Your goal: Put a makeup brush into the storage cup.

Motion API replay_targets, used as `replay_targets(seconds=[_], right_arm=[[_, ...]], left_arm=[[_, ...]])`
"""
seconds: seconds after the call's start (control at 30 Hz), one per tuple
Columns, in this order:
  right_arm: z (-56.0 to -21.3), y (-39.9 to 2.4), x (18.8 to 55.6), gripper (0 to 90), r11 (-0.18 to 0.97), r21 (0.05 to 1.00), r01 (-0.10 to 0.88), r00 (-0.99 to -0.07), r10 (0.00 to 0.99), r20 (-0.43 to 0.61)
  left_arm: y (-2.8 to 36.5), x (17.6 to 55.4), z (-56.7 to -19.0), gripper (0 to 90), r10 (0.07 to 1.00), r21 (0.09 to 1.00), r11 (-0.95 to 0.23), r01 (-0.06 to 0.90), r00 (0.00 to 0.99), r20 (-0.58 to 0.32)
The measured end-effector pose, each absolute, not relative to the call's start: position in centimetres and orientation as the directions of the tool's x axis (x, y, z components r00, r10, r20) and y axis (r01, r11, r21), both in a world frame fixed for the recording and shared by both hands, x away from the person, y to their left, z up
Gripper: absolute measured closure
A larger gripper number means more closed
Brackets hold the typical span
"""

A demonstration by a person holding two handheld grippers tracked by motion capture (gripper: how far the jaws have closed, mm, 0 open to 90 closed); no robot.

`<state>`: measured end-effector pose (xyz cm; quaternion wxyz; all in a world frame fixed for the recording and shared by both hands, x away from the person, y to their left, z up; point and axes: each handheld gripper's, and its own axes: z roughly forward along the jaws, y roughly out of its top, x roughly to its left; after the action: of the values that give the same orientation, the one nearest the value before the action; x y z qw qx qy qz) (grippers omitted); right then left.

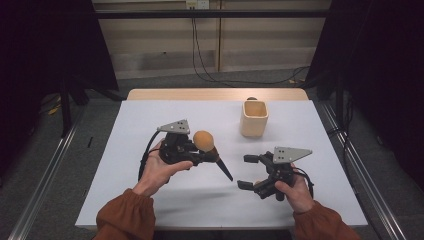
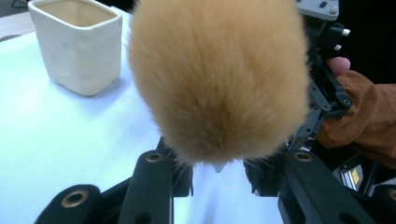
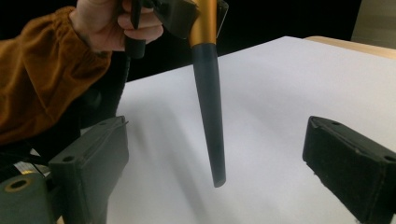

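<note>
- The white tabletop (image 1: 150, 200) carries a cream cup (image 1: 254, 118) toward its far right.
- The left gripper (image 1: 200, 156), left of centre, has its fingers pinching a brush (image 1: 204, 141) by the gold ferrule; the fluffy tan head is up and the black handle slants down to the right.
- The right gripper (image 1: 250, 172), near the right front, points left with its fingers spread wide, empty, near the handle tip.

makeup brush (image 1: 210, 150) | tan fluffy head, black handle | held tilted above table

Fluffy tan bristles of my makeup brush (image 2: 219, 79), its matt black handle with shiny gold ferrule, glazed cream ceramic cup (image 2: 79, 44), smooth white desk (image 1: 150, 200) sheet
</note>
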<state>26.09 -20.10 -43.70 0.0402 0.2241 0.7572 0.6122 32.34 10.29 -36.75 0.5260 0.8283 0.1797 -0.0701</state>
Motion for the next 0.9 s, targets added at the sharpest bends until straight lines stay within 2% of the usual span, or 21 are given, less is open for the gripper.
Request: replay_targets(seconds=[0.77,0.83,0.9], right_arm=[[-43.4,-16.5,26.9,5.8,0.225,0.932,0.284,-0.916,0.35,0.195],[-43.4,-16.1,27.0,11.7,0.243,0.928,0.282,-0.917,0.352,0.187],[-43.5,-15.8,27.0,23.9,0.25,0.926,0.282,-0.918,0.352,0.184]], left_arm=[[8.4,32.1,-36.7,66.2,0.24,0.786,-0.487,0.381,0.924,-0.298],[8.4,32.0,-36.9,66.2,0.238,0.786,-0.489,0.378,0.925,-0.296],[8.2,31.9,-37.1,66.2,0.238,0.783,-0.492,0.381,0.924,-0.3]])
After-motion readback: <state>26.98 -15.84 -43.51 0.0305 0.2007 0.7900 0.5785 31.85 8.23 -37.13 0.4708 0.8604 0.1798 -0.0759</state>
